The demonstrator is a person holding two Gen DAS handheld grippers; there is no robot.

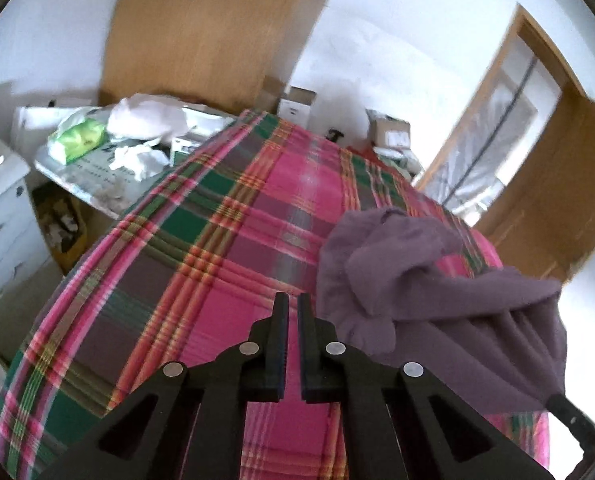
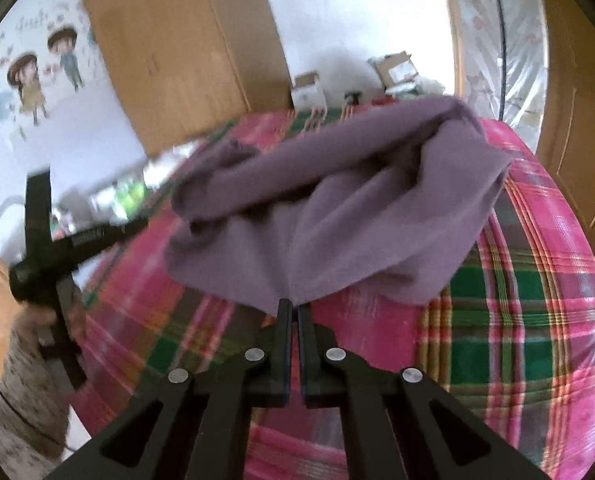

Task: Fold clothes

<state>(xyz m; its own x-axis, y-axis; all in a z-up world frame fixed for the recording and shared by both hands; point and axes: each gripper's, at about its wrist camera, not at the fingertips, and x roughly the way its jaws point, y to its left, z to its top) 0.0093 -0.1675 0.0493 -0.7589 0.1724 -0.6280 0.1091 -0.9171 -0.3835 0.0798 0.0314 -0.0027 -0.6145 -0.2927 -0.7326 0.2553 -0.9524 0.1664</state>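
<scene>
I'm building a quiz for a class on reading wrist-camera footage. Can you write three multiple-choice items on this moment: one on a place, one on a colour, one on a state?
1. Where does most of the garment lie?
A. on the plaid bedcover
B. on the floor
C. in a cardboard box

2. What colour is the garment?
A. white
B. purple
C. green

3. What is between the fingers of the left gripper?
A. a corner of the garment
B. a tissue
C. nothing

Key:
1 A: the cloth is heaped on the pink and green plaid.
2 B: it is a dull purple in both views.
3 C: the left wrist view shows bare plaid in the narrow gap, while the right gripper pinches the cloth edge.
</scene>
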